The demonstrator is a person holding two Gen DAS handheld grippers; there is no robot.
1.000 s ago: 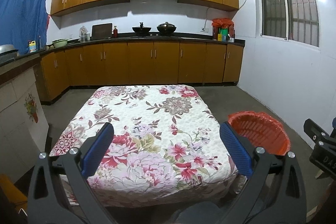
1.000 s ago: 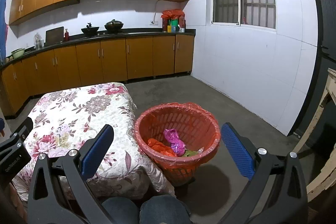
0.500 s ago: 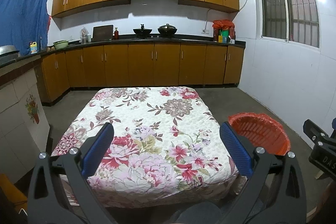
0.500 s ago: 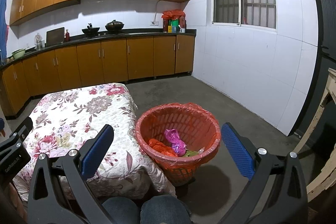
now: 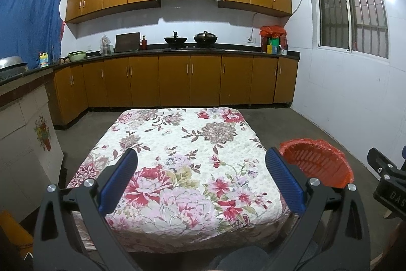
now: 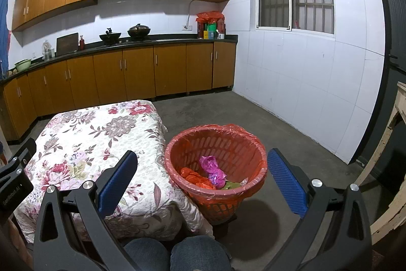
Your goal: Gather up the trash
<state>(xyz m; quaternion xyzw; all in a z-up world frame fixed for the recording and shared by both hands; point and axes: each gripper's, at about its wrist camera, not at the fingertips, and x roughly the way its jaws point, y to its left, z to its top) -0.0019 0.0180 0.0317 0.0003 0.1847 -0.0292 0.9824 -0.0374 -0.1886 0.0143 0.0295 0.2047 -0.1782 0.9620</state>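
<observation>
Hovering with jaws apart: left gripper (image 5: 201,180) over table (image 5: 177,144) at centre, right gripper (image 6: 203,179) framing bin (image 6: 215,166) holding trash (image 6: 212,170).

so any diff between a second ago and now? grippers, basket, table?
Nothing taken hold of or let go. Both views drift very slightly, as if the grippers tilted up a little. The left gripper and right gripper stay open and empty. The red basket stays beside the table, with the same purple, orange and green trash inside.
</observation>
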